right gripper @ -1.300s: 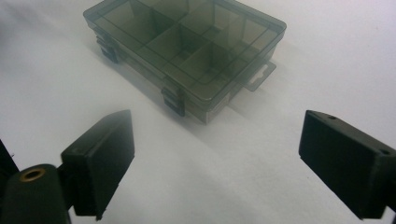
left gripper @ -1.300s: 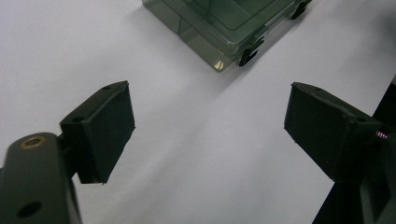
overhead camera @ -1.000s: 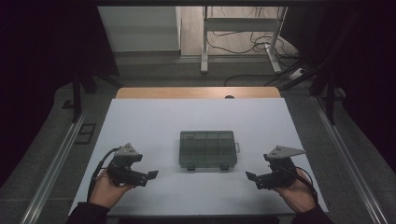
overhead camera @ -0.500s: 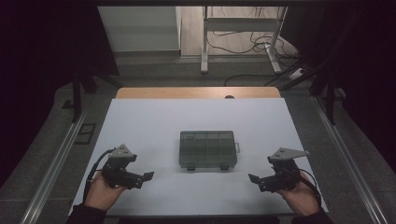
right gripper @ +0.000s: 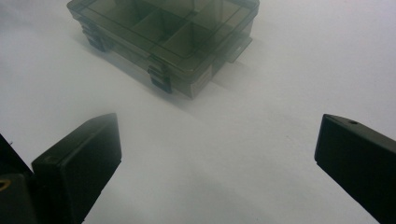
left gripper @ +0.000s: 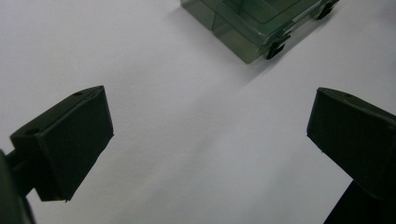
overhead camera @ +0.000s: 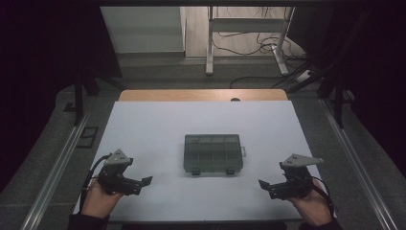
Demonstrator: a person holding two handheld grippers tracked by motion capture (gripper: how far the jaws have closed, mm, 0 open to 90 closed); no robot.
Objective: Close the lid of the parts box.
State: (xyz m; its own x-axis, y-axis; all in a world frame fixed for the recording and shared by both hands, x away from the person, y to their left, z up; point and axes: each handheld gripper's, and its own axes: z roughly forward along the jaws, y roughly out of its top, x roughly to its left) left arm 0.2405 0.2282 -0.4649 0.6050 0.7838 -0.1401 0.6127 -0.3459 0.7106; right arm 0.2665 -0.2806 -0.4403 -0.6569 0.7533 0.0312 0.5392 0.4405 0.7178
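**Two grippers flank a closed compartment box on a white table**

White tabletop (overhead camera: 158, 129) takes up the middle of the high view, with a strip of bare wood (overhead camera: 201, 95) along its far edge, grey floor around it, and a metal frame with loose cables beyond at 12 o'clock. Dark curtains close off both sides.

At the centre of the table lies a smoky, see-through compartment box (overhead camera: 213, 153), flat on the surface with its lid down. Two black latches sit on its near edge, facing 6 o'clock, and a small tab sticks out of its side at 3 o'clock. Dividers show through the lid; whether anything lies in the compartments is hard to say in this dim light.

The left gripper (overhead camera: 146, 181) is at about 8 o'clock from the box, held in a hand (overhead camera: 99, 201) that comes in from the bottom edge, and it points toward 3 o'clock. Its jaws have just been opening and now stand wide apart with nothing but bare table between them. In the left gripper view the box's latched corner (left gripper: 254, 25) lies ahead of the jaws, well clear of them.

The right gripper (overhead camera: 264, 185) is at about 4 o'clock from the box, in the other hand (overhead camera: 313, 206), pointing toward 9 o'clock. Its jaws also stand wide apart and empty. In the right gripper view the box (right gripper: 168, 35) lies ahead, apart from both jaws.
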